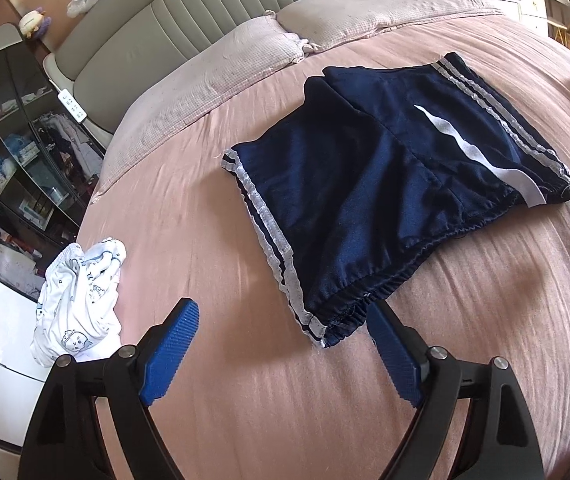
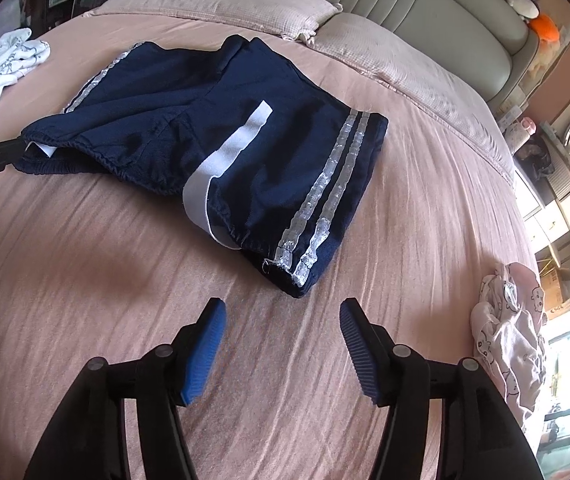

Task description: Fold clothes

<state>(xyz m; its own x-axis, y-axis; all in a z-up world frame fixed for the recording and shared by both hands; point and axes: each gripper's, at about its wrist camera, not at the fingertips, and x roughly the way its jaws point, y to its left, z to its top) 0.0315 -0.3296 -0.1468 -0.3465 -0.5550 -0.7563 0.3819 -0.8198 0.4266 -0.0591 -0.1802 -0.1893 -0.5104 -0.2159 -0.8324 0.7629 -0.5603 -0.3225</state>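
The left gripper [image 1: 281,344] and right gripper [image 2: 281,340] were held wide apart, empty, beside the navy shorts [image 1: 385,184]; a pink garment [image 2: 509,332] was seen clearly only in the right view.

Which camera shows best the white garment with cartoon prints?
The left wrist view: the white printed garment lies crumpled close beside the open left gripper. The right wrist view shows it only small and far at the upper-left edge.

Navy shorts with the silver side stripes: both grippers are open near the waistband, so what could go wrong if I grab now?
1. The navy striped shorts lie doubled, so the left gripper might pinch one waistband layer only.
2. The loose white strip could slide off.
3. The right gripper may catch the pink bedsheet.
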